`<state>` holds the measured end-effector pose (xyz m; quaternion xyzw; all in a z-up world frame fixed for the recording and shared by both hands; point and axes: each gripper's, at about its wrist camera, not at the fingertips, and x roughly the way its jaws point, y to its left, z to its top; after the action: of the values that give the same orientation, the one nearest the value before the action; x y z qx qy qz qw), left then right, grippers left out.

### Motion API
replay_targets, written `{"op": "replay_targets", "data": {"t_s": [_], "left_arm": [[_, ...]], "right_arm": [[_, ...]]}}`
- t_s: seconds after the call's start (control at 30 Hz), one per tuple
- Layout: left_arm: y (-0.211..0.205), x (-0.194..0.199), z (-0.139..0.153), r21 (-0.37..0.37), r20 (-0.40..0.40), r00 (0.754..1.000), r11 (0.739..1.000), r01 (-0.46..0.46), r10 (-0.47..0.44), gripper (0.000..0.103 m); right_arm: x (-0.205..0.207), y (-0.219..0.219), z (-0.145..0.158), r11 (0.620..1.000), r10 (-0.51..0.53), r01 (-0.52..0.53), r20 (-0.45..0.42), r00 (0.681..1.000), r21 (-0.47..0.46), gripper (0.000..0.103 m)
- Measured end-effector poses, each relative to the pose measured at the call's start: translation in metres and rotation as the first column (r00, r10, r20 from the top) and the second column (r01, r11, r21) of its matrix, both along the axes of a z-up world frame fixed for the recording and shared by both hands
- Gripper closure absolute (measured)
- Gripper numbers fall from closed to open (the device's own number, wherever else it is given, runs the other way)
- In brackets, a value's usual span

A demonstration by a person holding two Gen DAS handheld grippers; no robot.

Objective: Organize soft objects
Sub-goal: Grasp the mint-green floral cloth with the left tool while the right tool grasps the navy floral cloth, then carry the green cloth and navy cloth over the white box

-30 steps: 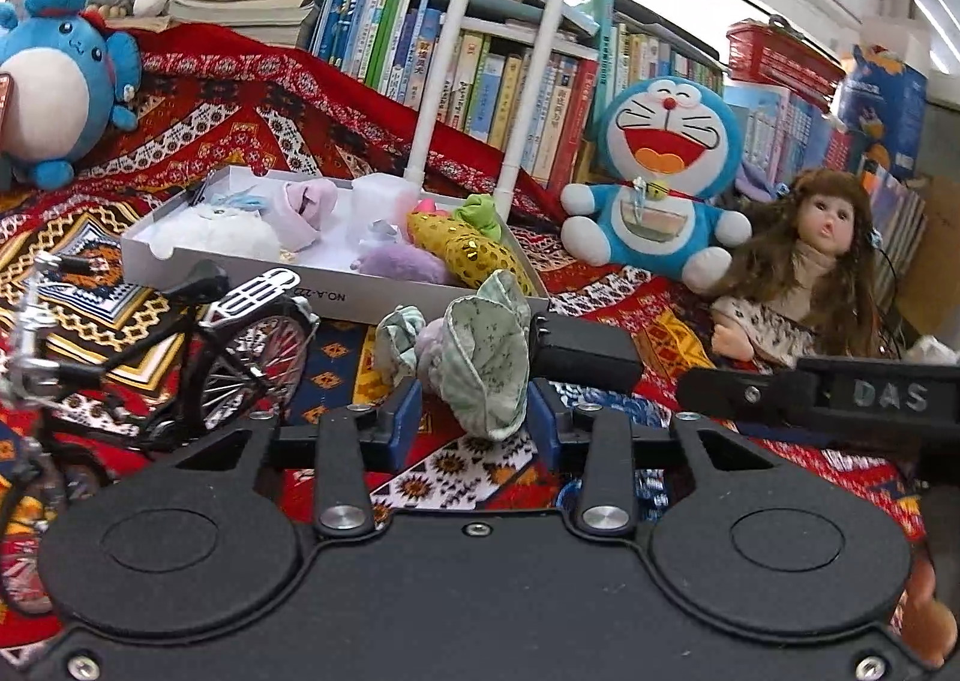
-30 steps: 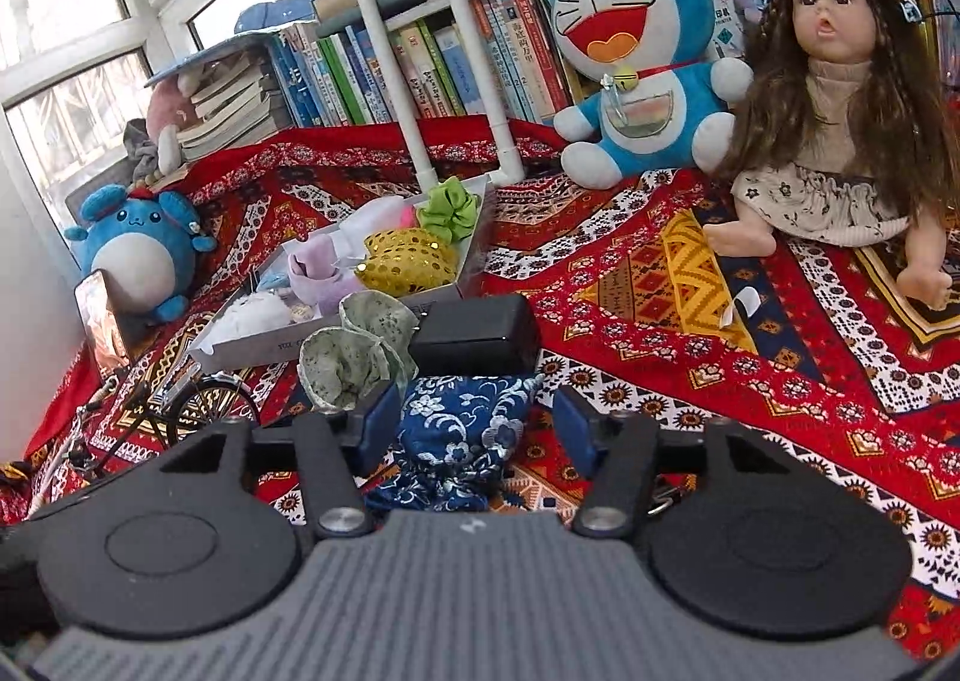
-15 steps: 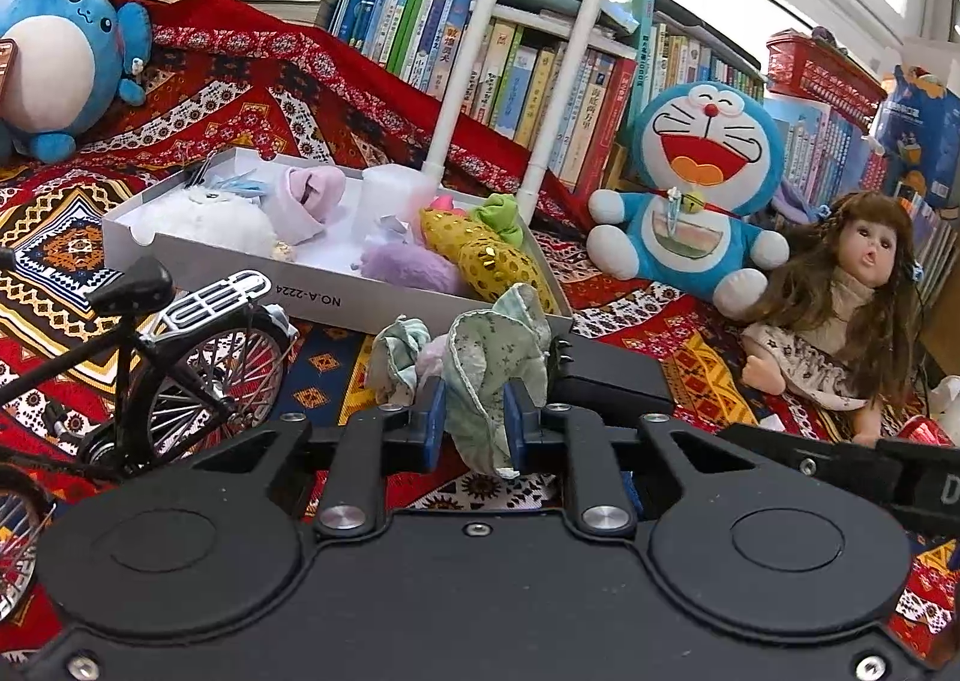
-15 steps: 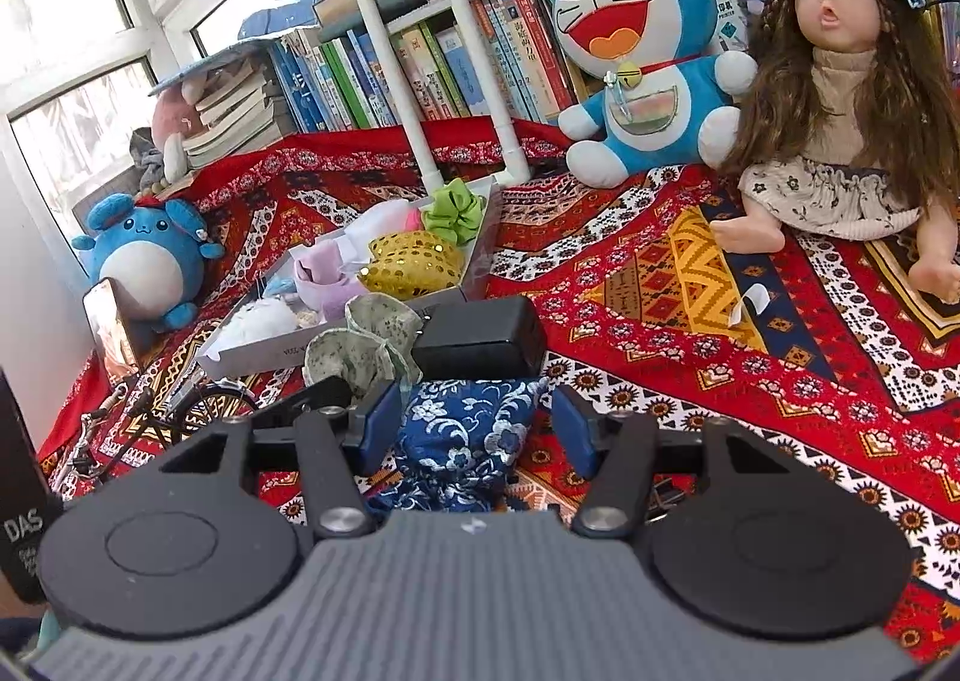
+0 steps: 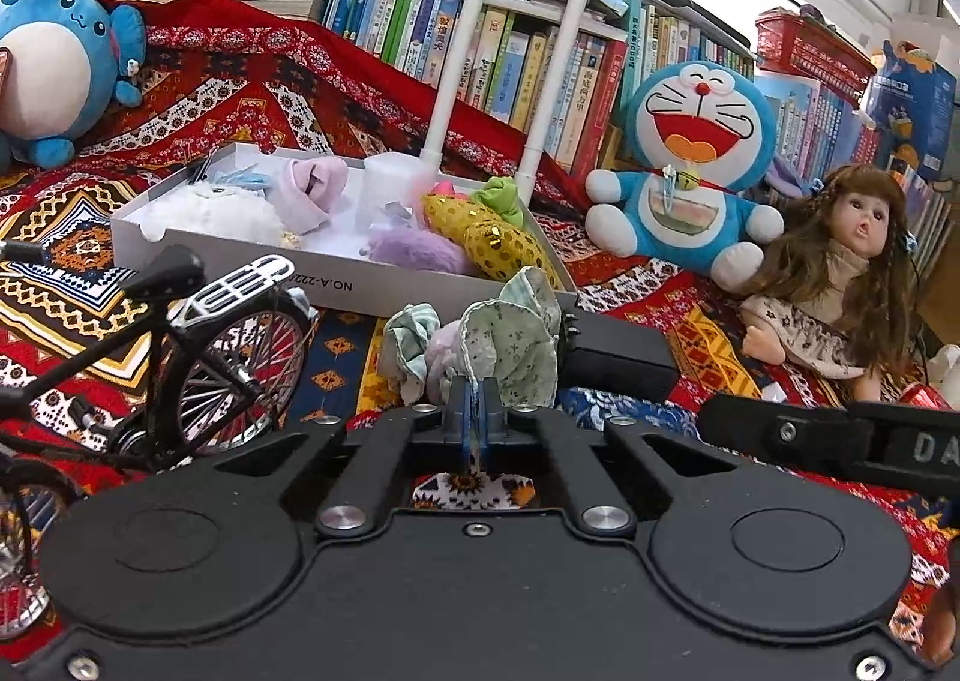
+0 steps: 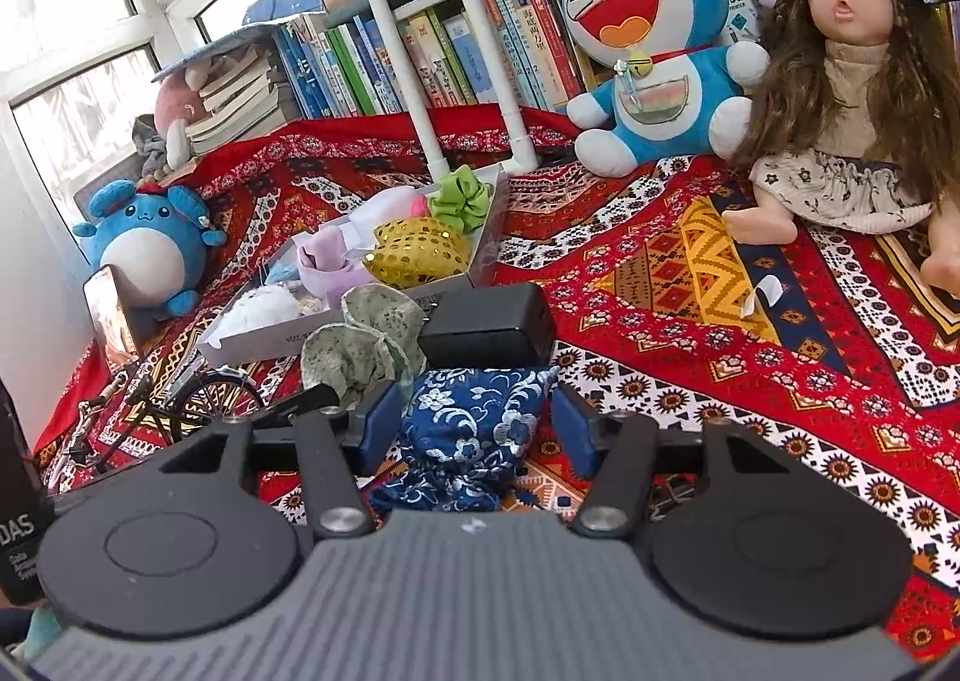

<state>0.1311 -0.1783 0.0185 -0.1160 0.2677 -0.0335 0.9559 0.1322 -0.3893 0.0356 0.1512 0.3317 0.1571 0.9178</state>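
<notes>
Patterned red cloth [image 6: 690, 285] is covering the whole work surface, with a wall of books [image 5: 528, 63] backing it.

Large plush toys are sitting along the edges: a blue cat plush [image 5: 690, 165], a long-haired doll [image 5: 840, 273], a round blue plush [image 5: 54, 63]. Probably too big for the box, so they are staying outside it.

White box [image 5: 198, 255] is lying open-topped beside the bookshelf poles, already holding small soft pieces: a white fluffy one, a pink one, a purple one, a gold sequinned pouch [image 6: 420, 255], a green scrunchie [image 6: 459, 198]. It looks like the collecting place.

Model bicycle [image 5: 198, 345] is standing just in front of the box, hard, likely not part of the sort.

Black case [image 6: 486, 321] is lying between the box and the cloth pieces.

Left tool [image 5: 478, 417] is pinching shut on the edge of the green floral cloth [image 5: 510, 345], which is sitting just short of the box's near wall; a thin edge grip suits limp fabric.

Right tool [image 6: 474, 423] is straddling the blue floral pouch [image 6: 468, 423], jaws apart, pads not pressing; seemingly waiting its turn.
</notes>
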Motion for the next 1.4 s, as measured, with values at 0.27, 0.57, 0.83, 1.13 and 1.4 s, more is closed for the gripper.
{"op": "replay_targets", "data": {"t_s": [0.27, 0.57, 0.83, 1.13, 1.4], "left_arm": [[0.018, -0.041, -0.002, 0.014, -0.032, 0.996, 0.996, 0.083, -0.082, 0.102], [0.028, -0.083, 0.002, 0.054, -0.016, 0.989, 0.988, 0.145, -0.145, 0.102], [0.028, -0.087, 0.006, 0.073, 0.019, 0.992, 0.989, 0.126, -0.128, 0.071], [0.020, -0.067, 0.003, 0.055, 0.007, 0.992, 0.991, 0.124, -0.125, 0.050], [0.014, -0.042, -0.006, 0.007, -0.051, 0.995, 0.996, 0.090, -0.089, 0.032]], "right_arm": [[-0.001, 0.001, -0.003, 1.000, -0.003, 0.003, -0.010, 1.000, -0.006, 0.042], [0.010, 0.022, -0.012, 0.999, 0.036, -0.037, -0.047, 0.998, -0.035, 0.041], [0.023, 0.041, -0.019, 0.993, 0.036, -0.042, -0.049, 0.998, -0.114, 0.024], [0.037, 0.022, -0.029, 0.999, -0.019, 0.017, -0.085, 0.996, -0.027, 0.025], [0.032, 0.022, -0.032, 1.000, -0.010, 0.009, -0.082, 0.997, -0.015, 0.040]]}}
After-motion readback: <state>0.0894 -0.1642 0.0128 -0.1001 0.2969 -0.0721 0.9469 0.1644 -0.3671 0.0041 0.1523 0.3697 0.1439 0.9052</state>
